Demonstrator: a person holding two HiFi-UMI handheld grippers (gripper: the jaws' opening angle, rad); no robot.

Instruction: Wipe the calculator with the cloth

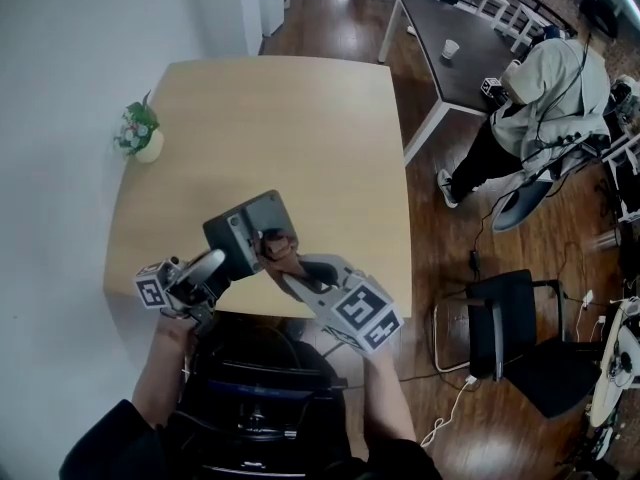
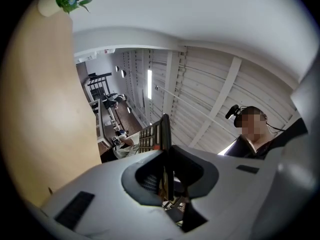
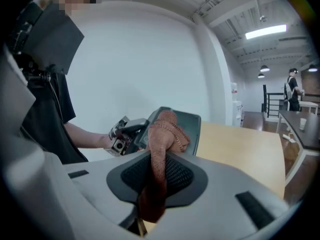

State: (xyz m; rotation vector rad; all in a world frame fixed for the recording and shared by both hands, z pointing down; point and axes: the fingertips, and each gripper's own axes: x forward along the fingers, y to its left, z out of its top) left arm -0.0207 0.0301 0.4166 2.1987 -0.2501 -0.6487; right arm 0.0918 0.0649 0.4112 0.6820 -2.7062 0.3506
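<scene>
Nearest lens: right claw (image 1: 283, 266), marker cube up. Clamps rust-brown cloth (image 1: 277, 246) between pads pressed together; presses bunched end of cloth against grey face of calculator (image 1: 262, 218). Left claw (image 1: 226, 260): pinches calculator by one edge, pads tight on thin body. Holds calculator tilted over near edge of wooden counter (image 1: 290, 118), between both claws, keys visible from left claw side. Far left edge of counter: small potted plant (image 1: 138, 133), well apart from both claws
</scene>
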